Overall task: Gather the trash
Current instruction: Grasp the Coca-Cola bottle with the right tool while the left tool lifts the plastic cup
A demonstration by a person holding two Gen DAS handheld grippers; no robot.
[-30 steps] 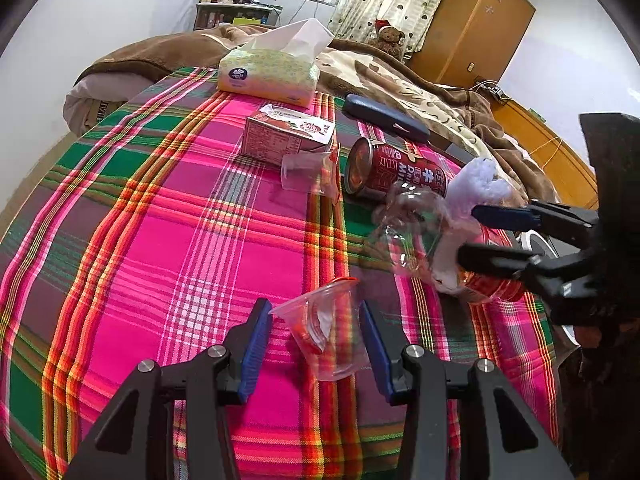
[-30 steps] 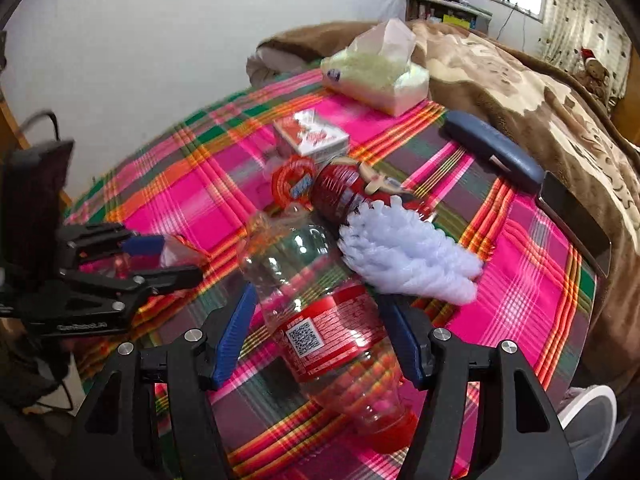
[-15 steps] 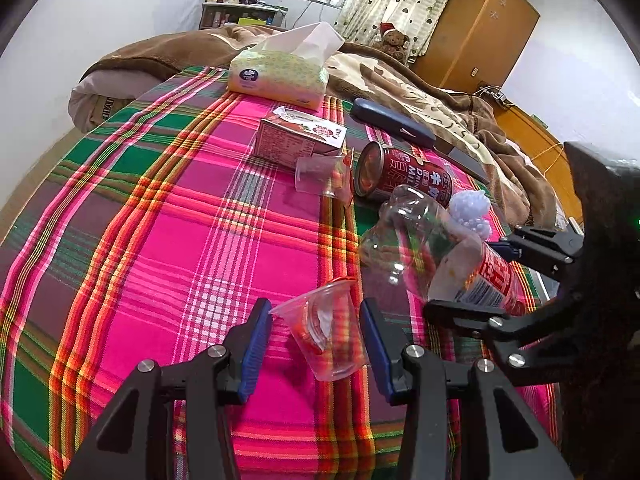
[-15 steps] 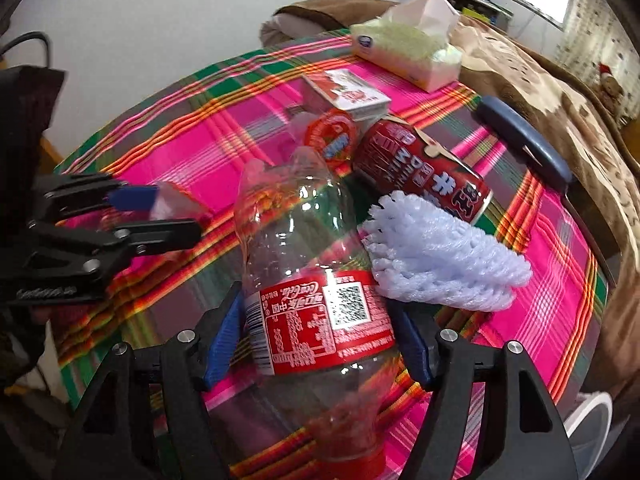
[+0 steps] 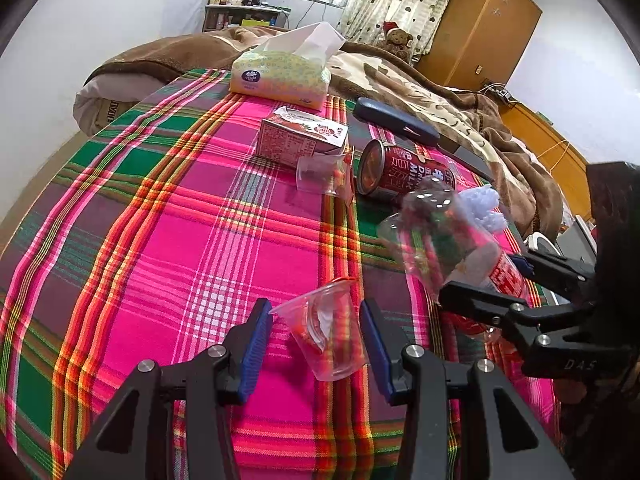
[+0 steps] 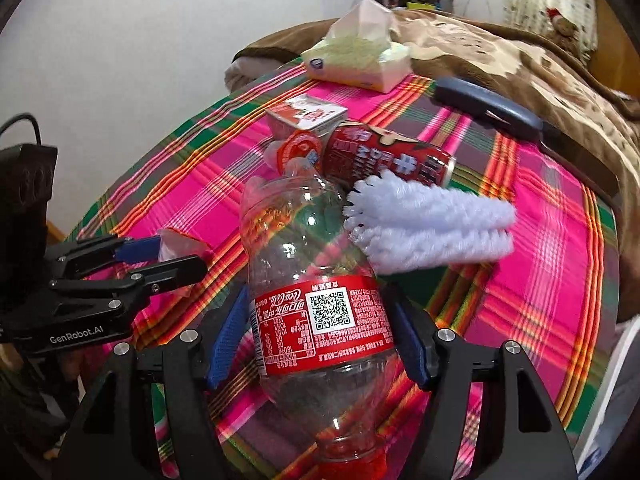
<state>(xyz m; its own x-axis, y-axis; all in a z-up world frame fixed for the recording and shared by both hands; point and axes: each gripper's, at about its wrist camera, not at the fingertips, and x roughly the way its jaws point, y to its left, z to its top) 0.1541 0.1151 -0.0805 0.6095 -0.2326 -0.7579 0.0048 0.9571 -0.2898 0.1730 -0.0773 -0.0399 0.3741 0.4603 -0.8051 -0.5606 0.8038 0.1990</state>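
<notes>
**Bottle in one gripper, cup in the other**

The right gripper [image 6: 316, 340] has its fingers clamped on the red label of an empty clear cola bottle [image 6: 308, 280], which is raised off the plaid cloth [image 5: 160, 240], its red cap toward the camera and its base pointing to 12 o'clock. The left gripper [image 5: 316, 344] has a small clear plastic cup [image 5: 324, 332] between its blue fingers [image 5: 256, 344], lying tilted with its mouth toward 10 o'clock; the cup sits against the right-hand one, but I cannot tell whether the left-hand one touches it. In the left wrist view the bottle sits at 3 o'clock from the cup, near it. Beyond, at about 12 o'clock, lie a red milk can [image 5: 400, 172] on its side, a second clear cup [image 5: 320, 176] just beside it, a small carton [image 5: 300, 140], a tissue pack [image 5: 280, 76] and a dark blue case [image 5: 396, 120]. A white foam net sleeve [image 6: 428, 224] lies touching the can, just past the bottle.
</notes>
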